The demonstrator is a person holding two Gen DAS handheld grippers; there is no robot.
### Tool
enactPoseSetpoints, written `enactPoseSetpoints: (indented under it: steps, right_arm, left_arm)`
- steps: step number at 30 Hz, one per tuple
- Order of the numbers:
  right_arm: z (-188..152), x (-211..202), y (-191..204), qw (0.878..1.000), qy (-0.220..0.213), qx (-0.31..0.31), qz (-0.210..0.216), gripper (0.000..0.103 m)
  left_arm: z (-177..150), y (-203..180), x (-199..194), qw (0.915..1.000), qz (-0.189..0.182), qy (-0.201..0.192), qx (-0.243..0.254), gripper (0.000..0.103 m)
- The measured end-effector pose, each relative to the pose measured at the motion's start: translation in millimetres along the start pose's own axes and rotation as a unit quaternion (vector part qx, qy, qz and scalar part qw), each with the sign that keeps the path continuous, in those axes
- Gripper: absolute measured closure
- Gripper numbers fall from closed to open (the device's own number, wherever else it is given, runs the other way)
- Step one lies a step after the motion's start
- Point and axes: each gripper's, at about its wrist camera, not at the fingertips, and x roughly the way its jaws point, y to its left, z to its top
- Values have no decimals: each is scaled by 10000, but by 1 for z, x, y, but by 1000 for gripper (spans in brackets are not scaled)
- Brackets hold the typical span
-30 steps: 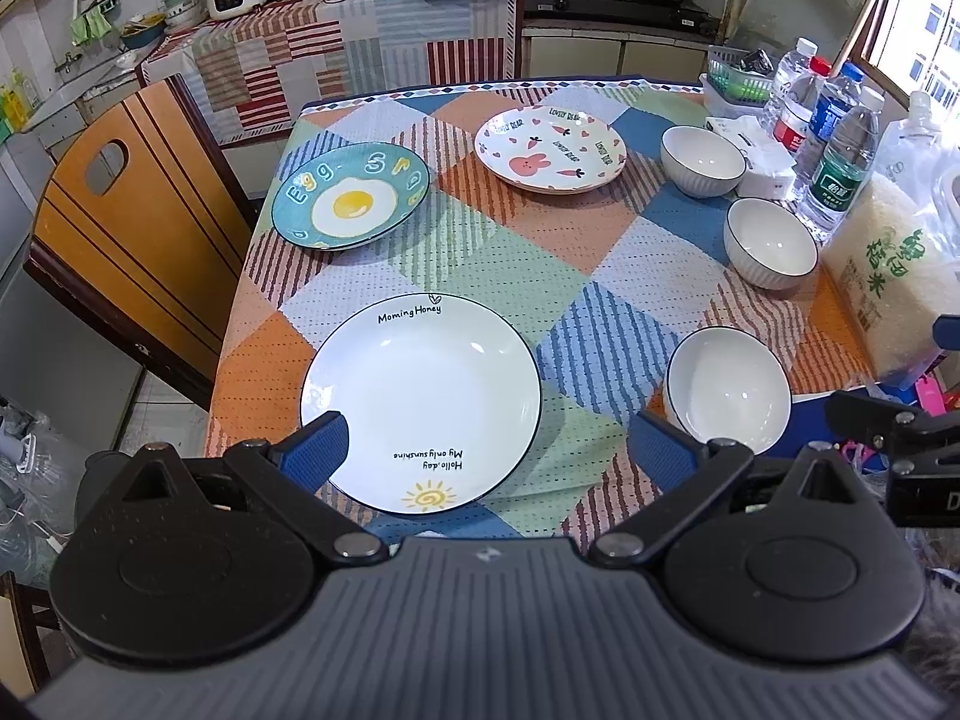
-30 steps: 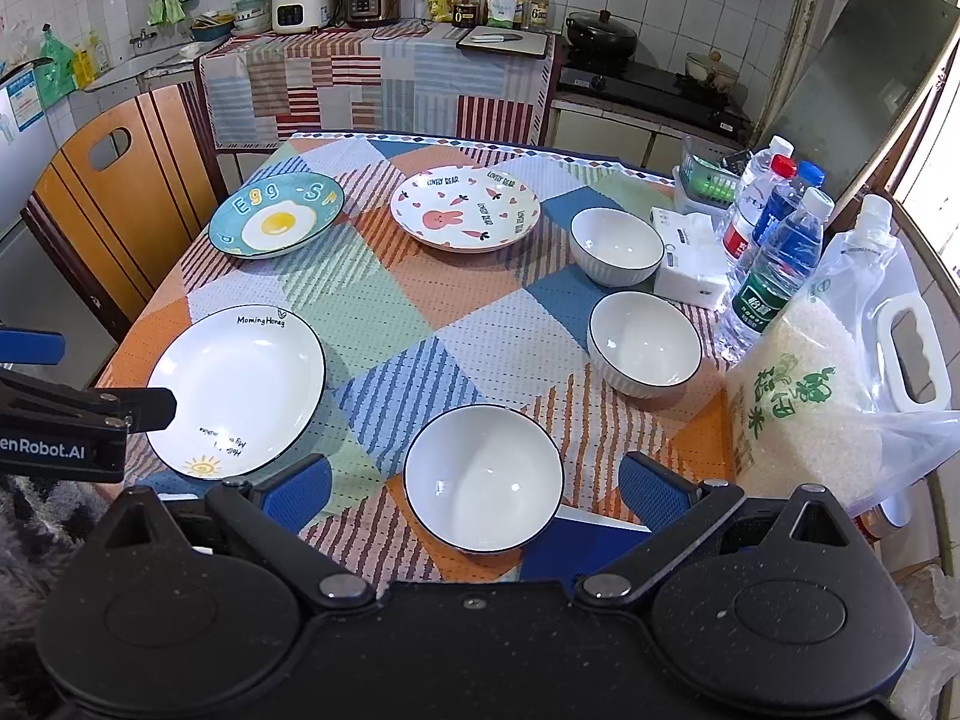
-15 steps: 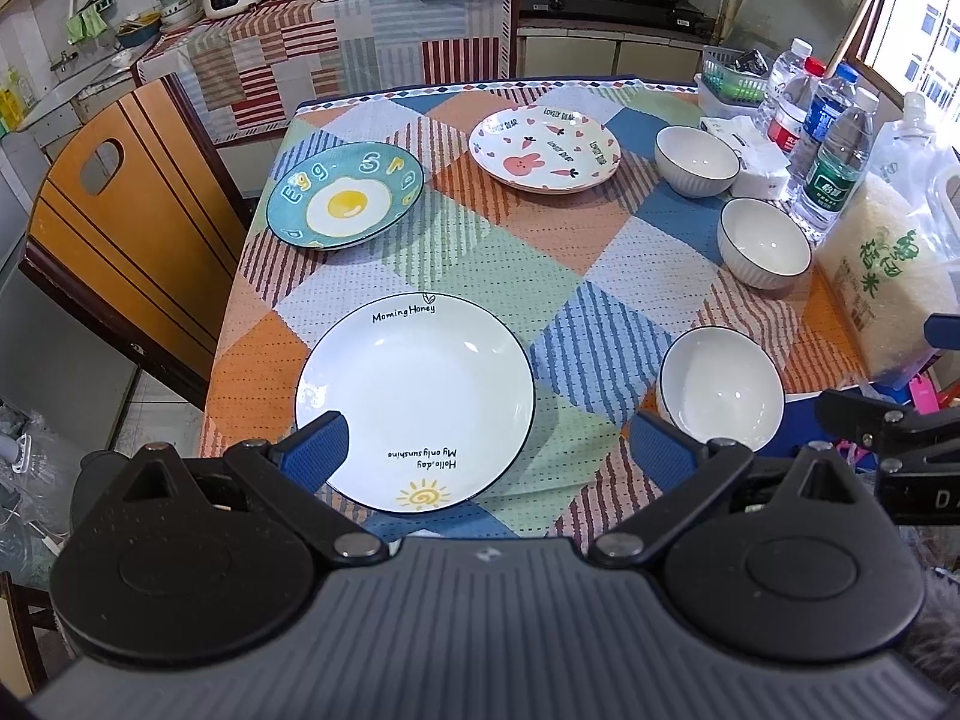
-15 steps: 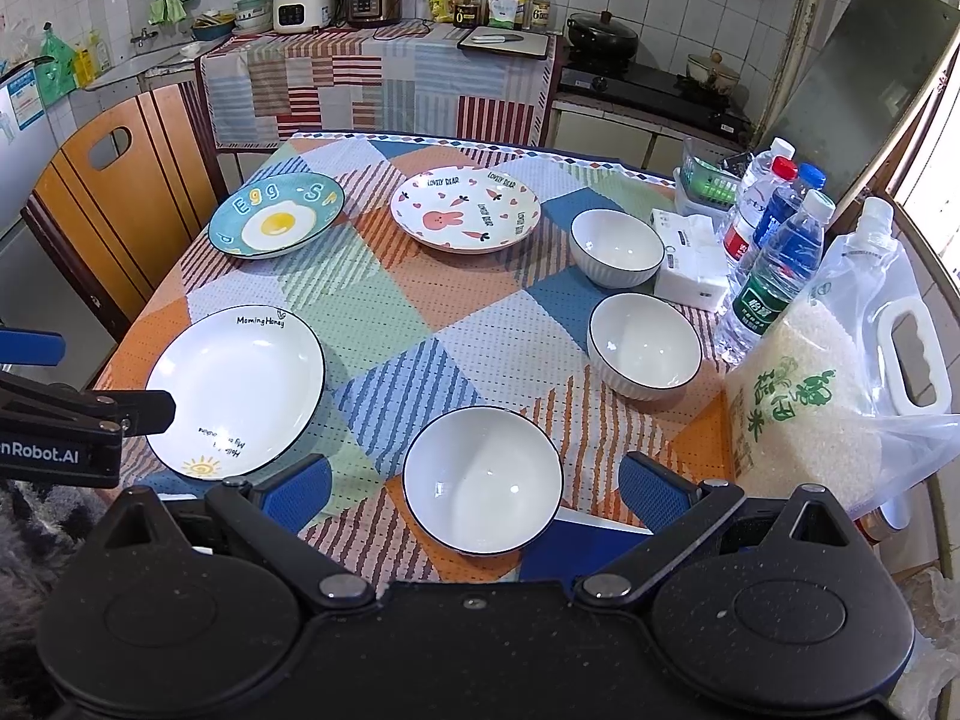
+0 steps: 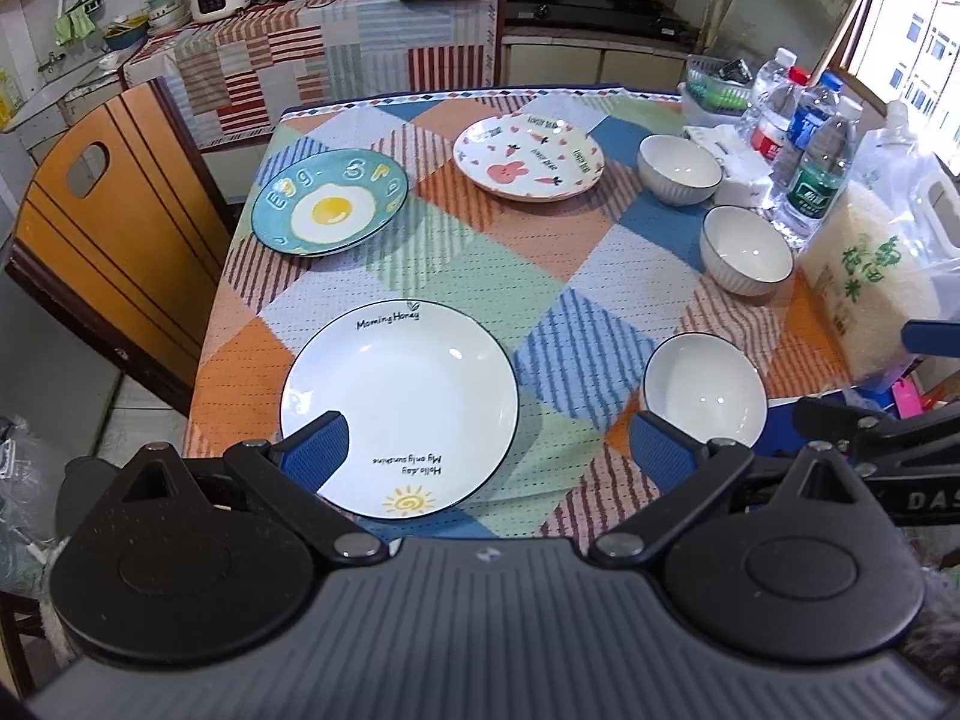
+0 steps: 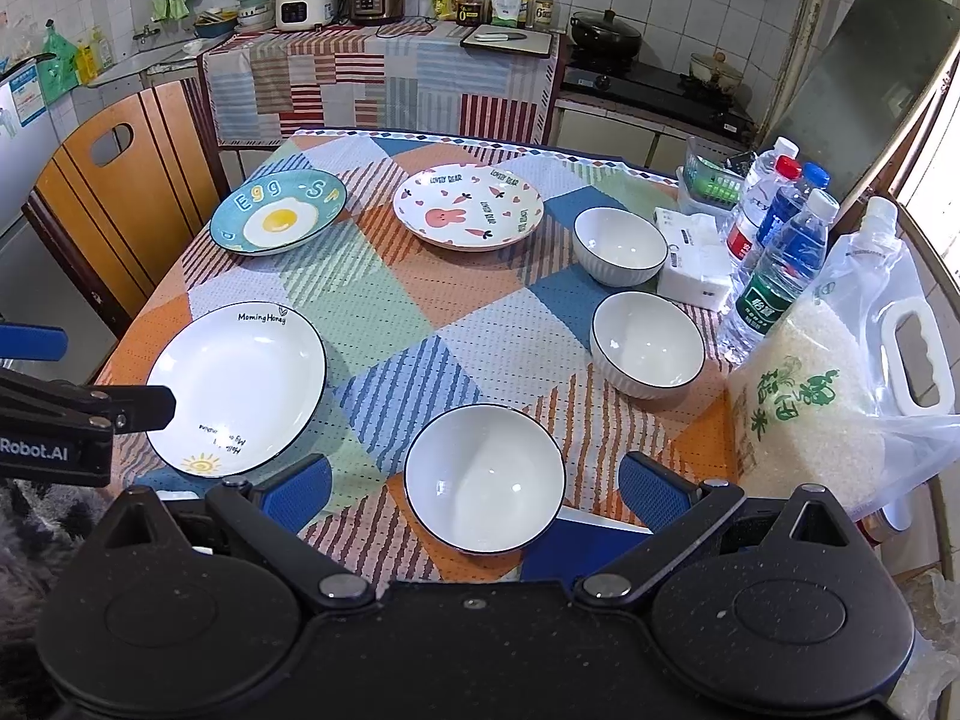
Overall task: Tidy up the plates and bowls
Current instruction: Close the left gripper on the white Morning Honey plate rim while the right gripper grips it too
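Observation:
Three plates lie on the patchwork tablecloth: a white "Morning Honey" plate (image 5: pixel 399 408) (image 6: pixel 237 387) nearest me, a teal egg plate (image 5: pixel 329 209) (image 6: pixel 278 218) far left, and a pink rabbit plate (image 5: pixel 528 155) (image 6: pixel 468 209) at the back. Three white bowls stand in a line on the right: near (image 5: pixel 705 390) (image 6: pixel 485 477), middle (image 5: pixel 747 249) (image 6: pixel 647 345), far (image 5: pixel 679 169) (image 6: pixel 619 245). My left gripper (image 5: pixel 486 450) hovers open over the white plate's near rim. My right gripper (image 6: pixel 474 492) is open, its fingers on either side of the near bowl.
Water bottles (image 6: pixel 780 258), a bag of rice (image 6: pixel 810 396), a tissue pack (image 6: pixel 693 264) and a small basket (image 6: pixel 711 180) crowd the right edge. A wooden chair (image 5: pixel 102 222) stands at the table's left. A cloth-covered counter (image 6: pixel 384 78) with appliances lies behind.
The left wrist view has shifted slightly, so the plates sit a little further left and lower. The right gripper has not moved. Both stay open.

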Motion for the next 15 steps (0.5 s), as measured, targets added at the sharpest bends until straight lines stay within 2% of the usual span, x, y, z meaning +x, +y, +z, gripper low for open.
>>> enactPoseSetpoints:
  steps: [4, 8, 10, 13, 15]
  right_arm:
    - [2, 5, 1, 9999, -117, -85, 27, 0]
    - [11, 10, 1, 9956, -817, -364, 264, 0]
    - [17, 18, -1, 9902, -1115, -543, 640, 0]
    - [24, 41, -9, 9802, -1353, -326, 1406, 0]
    - [29, 64, -10, 9753, -1225, -38, 1835, 0]
  left_arm:
    - [3, 2, 0, 9998, 72, -128, 106, 1]
    - [10, 11, 8, 9986, 320, -305, 284, 0]
    - [15, 21, 17, 9980, 466, -274, 320, 0]
    - [21, 46, 37, 9991, 325, -141, 216, 0]
    - [23, 64, 54, 9998, 175, -20, 128, 0]
